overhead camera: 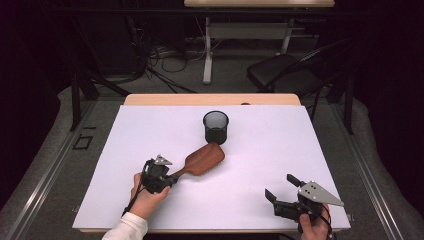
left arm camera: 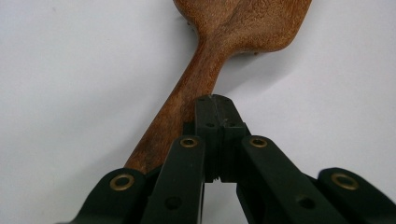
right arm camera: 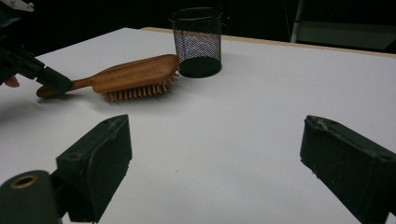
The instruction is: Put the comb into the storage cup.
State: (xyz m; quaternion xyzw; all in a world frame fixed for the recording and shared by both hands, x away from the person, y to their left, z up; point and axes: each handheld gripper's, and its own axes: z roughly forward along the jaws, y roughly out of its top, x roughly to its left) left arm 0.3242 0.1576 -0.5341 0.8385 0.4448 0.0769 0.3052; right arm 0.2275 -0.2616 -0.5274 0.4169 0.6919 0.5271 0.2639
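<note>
1. L gripper [overhead camera: 172,178]: jaws closed together, tips resting on hairbrush [overhead camera: 202,160] handle, not round it.
2. R gripper [overhead camera: 281,187]: wide apart, empty.
3. Mesh cup [overhead camera: 216,127] just beyond brush head.
4. White table [overhead camera: 280,150]; dark room.

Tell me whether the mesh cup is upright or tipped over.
Upright. The mesh cup stands on its base on the table, open rim facing up, beside the brush's head. It looks empty in the right gripper view.

wooden hairbrush [overhead camera: 204,159] | lying bristles down (head touching mesh cup [overhead camera: 216,127]) | mid-table
</note>
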